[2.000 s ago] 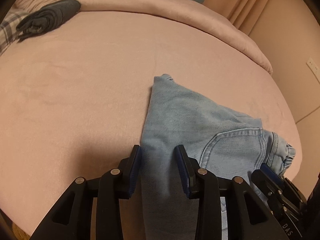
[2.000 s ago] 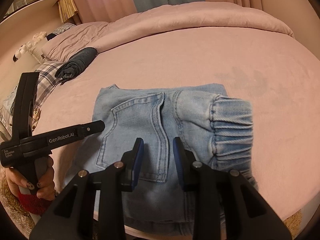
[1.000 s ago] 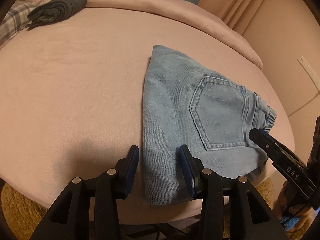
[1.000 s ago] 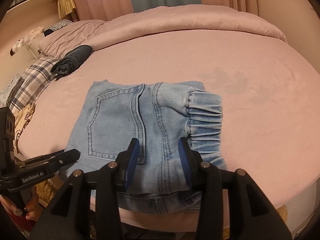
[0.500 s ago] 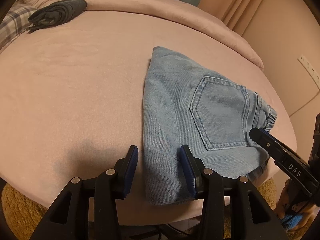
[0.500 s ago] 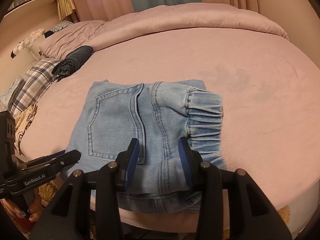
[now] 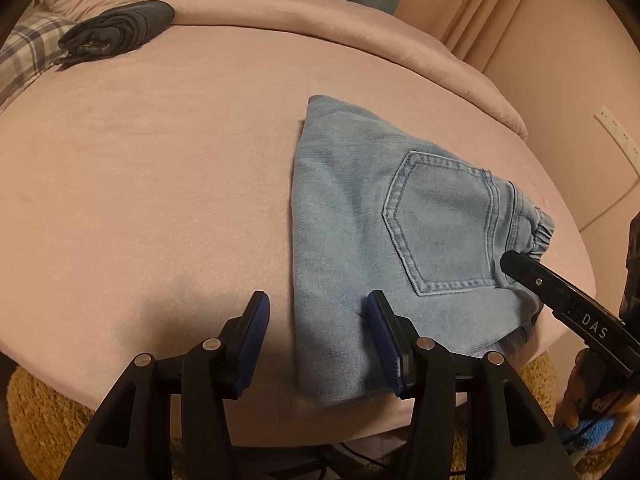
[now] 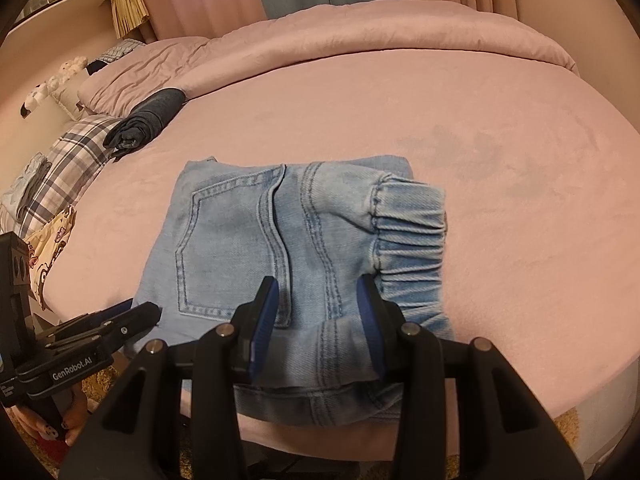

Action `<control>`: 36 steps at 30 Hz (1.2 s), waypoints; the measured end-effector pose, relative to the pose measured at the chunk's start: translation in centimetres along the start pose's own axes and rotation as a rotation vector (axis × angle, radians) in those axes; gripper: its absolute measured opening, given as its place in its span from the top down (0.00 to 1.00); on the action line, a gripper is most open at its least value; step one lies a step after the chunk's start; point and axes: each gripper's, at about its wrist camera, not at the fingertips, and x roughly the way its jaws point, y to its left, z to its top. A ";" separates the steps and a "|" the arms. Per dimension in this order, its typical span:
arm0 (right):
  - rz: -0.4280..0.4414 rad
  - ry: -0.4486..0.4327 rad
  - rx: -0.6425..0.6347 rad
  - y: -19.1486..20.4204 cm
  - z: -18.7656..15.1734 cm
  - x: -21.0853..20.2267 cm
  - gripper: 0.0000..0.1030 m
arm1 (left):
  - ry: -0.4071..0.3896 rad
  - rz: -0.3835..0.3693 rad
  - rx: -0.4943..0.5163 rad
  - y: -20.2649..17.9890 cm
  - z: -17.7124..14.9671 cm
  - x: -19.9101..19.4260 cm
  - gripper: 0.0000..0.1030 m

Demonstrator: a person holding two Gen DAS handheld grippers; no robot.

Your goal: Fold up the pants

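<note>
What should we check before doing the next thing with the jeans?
1. Jeans folded into a compact stack: ok, back pocket on top.
2. Jeans fully on the bed: not ok, the near edge hangs over the side.
3. Left tongs free of cloth: ok, open, nothing pinched.
4. Right tongs free of cloth: ok, open above the jeans.
5. Elastic waistband tidy: cannot tell, it looks bunched at one end.
6. Dark roll of clothes out of the way: ok, far off near the pillows.
</note>
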 end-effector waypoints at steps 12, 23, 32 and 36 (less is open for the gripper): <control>-0.034 0.002 -0.045 0.8 0.0 0.0 0.54 | 0.002 -0.015 0.001 0.1 -0.6 -0.2 0.43; -0.027 -0.029 -0.087 1.2 -0.6 -1.2 0.48 | 0.019 -0.023 -0.030 0.0 0.2 -0.6 0.42; 0.011 -0.128 -0.003 -0.7 0.2 -5.1 0.23 | -0.029 -0.077 -0.069 1.2 3.4 -1.8 0.33; 0.010 -0.064 0.093 -3.5 0.1 -4.2 0.23 | 0.032 -0.084 -0.067 1.6 4.0 0.2 0.33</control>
